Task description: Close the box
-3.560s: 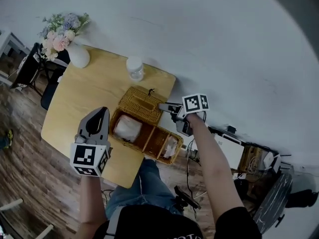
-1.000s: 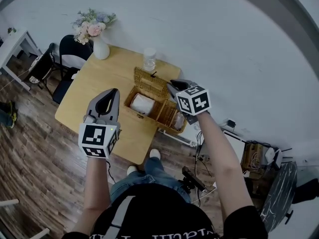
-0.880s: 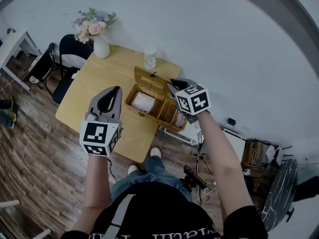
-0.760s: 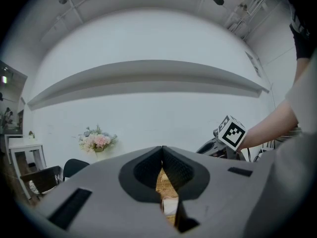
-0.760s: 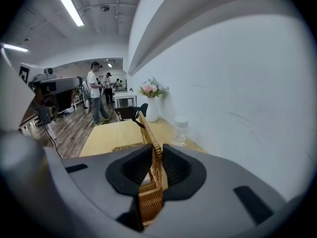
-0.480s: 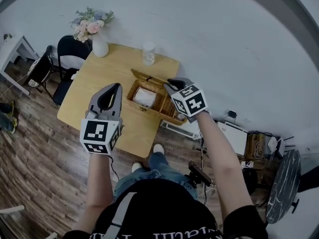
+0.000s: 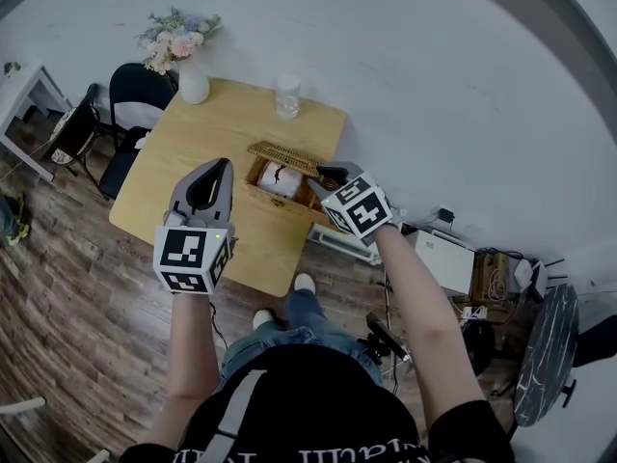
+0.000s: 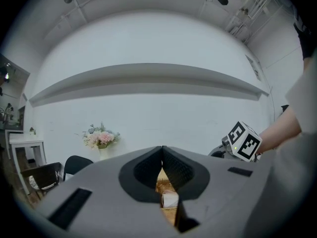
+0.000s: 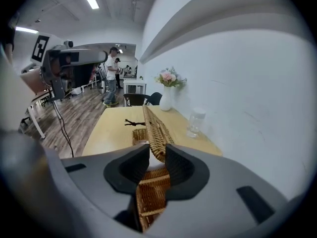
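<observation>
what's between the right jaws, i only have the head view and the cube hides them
Observer: In the right gripper view the edge of the wicker lid stands between the jaws of the right gripper, and those jaws are opening.
Operator: is the lid down flat
Observer: No. That view shows it tilted up on edge above the wicker box.
Operator: left one holding anything
Observer: No. The left gripper view shows the left gripper shut, with nothing in it.

Wicker box (image 7: 278, 180), lid (image 7: 281, 155) half open
</observation>
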`<state>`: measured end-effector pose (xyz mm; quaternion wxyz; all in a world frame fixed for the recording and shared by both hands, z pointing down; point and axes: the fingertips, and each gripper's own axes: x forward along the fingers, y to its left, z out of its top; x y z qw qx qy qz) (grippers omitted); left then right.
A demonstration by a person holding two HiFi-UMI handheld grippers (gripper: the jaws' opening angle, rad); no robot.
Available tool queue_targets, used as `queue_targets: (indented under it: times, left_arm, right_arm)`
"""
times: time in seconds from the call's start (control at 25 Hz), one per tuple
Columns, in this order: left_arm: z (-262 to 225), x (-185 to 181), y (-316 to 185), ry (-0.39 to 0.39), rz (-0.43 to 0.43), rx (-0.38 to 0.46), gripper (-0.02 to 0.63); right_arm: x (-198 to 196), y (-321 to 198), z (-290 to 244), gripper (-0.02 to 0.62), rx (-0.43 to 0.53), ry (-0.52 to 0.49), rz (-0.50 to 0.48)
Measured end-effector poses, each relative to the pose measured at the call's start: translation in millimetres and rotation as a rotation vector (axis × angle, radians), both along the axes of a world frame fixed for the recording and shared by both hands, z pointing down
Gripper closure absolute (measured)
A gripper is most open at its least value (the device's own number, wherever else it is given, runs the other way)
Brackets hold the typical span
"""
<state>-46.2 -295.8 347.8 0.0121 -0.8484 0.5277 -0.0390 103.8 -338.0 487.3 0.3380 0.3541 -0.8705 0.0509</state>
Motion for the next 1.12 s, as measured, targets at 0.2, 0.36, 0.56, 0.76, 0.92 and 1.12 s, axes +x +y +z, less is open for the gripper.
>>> queue_targets:
  times: [0.2,0.36,0.56,0.76,0.92,1.12]
  left_arm:
    - [8.0,-0.1,5.6,0.002,0.005,-0.015,0.594]
    - [14.1,-4.9,8.9,0.0,-0.003,-0.025,0.594]
    - [18.3,-15.9,14.6,0.006,-0.022,-0.035,0.594]
    - [24.8,-24.4,20.1,0.005,-0.035,-0.049,0.594]
    - [30.6,-31.6,25.6,0.009,-0.038,-0.061,0.594]
    - [32.4,-37.8,33.4,0.02,-0.028,-0.063,0.594]
  right_arm:
    - [-6.8,15.9,18.8,0.48,-0.035,0.024,-0.022]
    - [-9.7,23.9,37.9,0.476,-0.052,0.064,-0.03]
    - [-11.9,29.6,51.7,0.476,-0.051,0.109,-0.034]
    - [-14.9,31.4,66.7,0.479,-0.067,0.133,-0.019]
    - [-14.0,33.2,79.4,0.497,-0.091,0.123,0.025]
    - [-14.5,34.6,76.4,0.505,-0.083,0.132,0.077]
